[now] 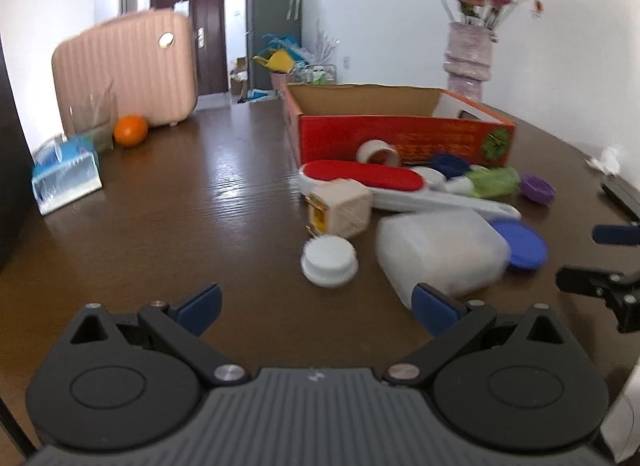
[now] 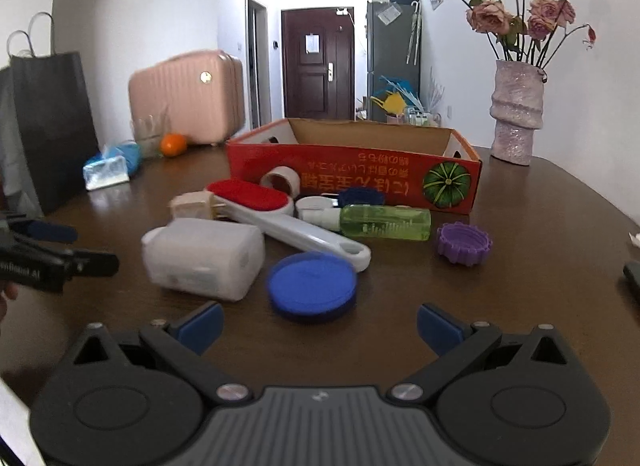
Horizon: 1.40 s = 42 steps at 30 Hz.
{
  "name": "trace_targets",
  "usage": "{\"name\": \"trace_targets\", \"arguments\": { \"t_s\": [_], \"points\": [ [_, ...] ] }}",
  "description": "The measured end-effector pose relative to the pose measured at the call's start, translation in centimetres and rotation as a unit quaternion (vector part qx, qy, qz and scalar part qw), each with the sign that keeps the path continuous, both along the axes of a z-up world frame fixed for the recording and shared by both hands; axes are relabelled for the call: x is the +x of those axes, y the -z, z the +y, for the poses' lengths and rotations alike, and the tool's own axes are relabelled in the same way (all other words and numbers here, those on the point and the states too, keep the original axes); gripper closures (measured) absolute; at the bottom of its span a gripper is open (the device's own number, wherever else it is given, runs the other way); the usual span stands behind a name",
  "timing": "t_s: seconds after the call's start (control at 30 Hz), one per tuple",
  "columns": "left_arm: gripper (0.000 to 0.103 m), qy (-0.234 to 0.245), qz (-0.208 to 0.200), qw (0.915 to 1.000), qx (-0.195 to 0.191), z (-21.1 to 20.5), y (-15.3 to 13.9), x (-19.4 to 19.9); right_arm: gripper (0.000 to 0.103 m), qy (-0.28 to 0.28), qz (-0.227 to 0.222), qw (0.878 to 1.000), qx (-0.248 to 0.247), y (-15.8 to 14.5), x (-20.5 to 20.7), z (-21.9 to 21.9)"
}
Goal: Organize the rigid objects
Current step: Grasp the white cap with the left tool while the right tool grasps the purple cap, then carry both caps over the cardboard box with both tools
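Observation:
A red cardboard box [image 2: 360, 181] stands open on the dark wooden table [image 2: 540, 266]. In front of it lie a white plastic jug [image 2: 202, 256], a blue lid [image 2: 312, 286], a red-and-white lint brush [image 2: 288, 221], a green bottle [image 2: 384, 221], a purple cap [image 2: 464, 244], a tape roll [image 2: 280, 179] and a beige plug [image 2: 190, 203]. In the left wrist view a white cap [image 1: 329, 260] lies by the jug [image 1: 440, 254]. My left gripper [image 1: 316, 312] is open and empty, short of the cap. My right gripper [image 2: 320, 326] is open and empty, just short of the blue lid.
A pink suitcase [image 2: 188, 97], an orange [image 2: 173, 144] and a tissue pack [image 2: 108, 169] sit at the far left. A black paper bag [image 2: 52, 125] stands at the left edge. A vase of dried roses [image 2: 516, 117] stands at the back right.

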<state>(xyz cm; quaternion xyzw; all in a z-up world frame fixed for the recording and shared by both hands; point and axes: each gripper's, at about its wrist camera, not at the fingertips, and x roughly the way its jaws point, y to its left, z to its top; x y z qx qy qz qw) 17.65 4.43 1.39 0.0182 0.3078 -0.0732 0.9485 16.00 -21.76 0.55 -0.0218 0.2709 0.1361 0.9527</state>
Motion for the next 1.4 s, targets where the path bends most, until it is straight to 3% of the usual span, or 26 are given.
{"name": "trace_targets", "arguments": {
  "t_s": [0.1,0.23,0.33,0.4,0.53,0.63,0.73,0.8,1.03,1.4],
  "points": [
    [0.000,0.001,0.024,0.9997,0.000,0.2,0.6,2.2,0.000,0.016,0.005,1.000,-0.014,-0.1,1.9,-1.1],
    [0.017,0.011,0.039,0.9991,0.006,-0.2,1.0,4.3,0.001,0.050,0.027,0.998,-0.022,0.3,5.1,-4.2],
    [0.035,0.016,0.053,0.9983,0.018,-0.6,1.3,5.8,0.008,0.072,0.054,0.996,-0.012,0.7,7.5,-6.7],
    [0.038,0.020,0.056,0.9980,0.023,-0.9,1.4,6.6,0.015,0.073,0.068,0.995,-0.010,1.1,9.0,-7.8],
    [0.051,0.026,0.061,0.9975,0.026,-1.2,1.3,7.6,0.017,0.058,0.076,0.995,-0.010,1.6,11.0,-8.5],
    [0.063,0.032,0.063,0.9972,0.026,-1.4,1.1,7.8,0.032,0.046,0.081,0.996,-0.016,1.8,12.5,-8.4],
    [0.064,0.031,0.066,0.9970,0.024,-1.4,1.0,7.9,0.038,0.045,0.077,0.996,-0.018,1.8,13.8,-8.5],
    [0.064,0.028,0.063,0.9972,0.026,-1.4,0.9,7.8,0.051,0.045,0.073,0.996,-0.016,1.7,14.1,-8.6],
    [0.064,0.019,0.030,0.9985,0.041,-1.3,-0.6,5.9,0.051,0.047,0.067,0.997,-0.002,1.3,12.7,-9.4],
    [0.064,0.013,0.001,0.9998,0.016,-1.1,-3.2,-0.8,0.051,0.017,0.038,0.999,-0.014,-2.1,3.7,-7.8]
  ]
}}
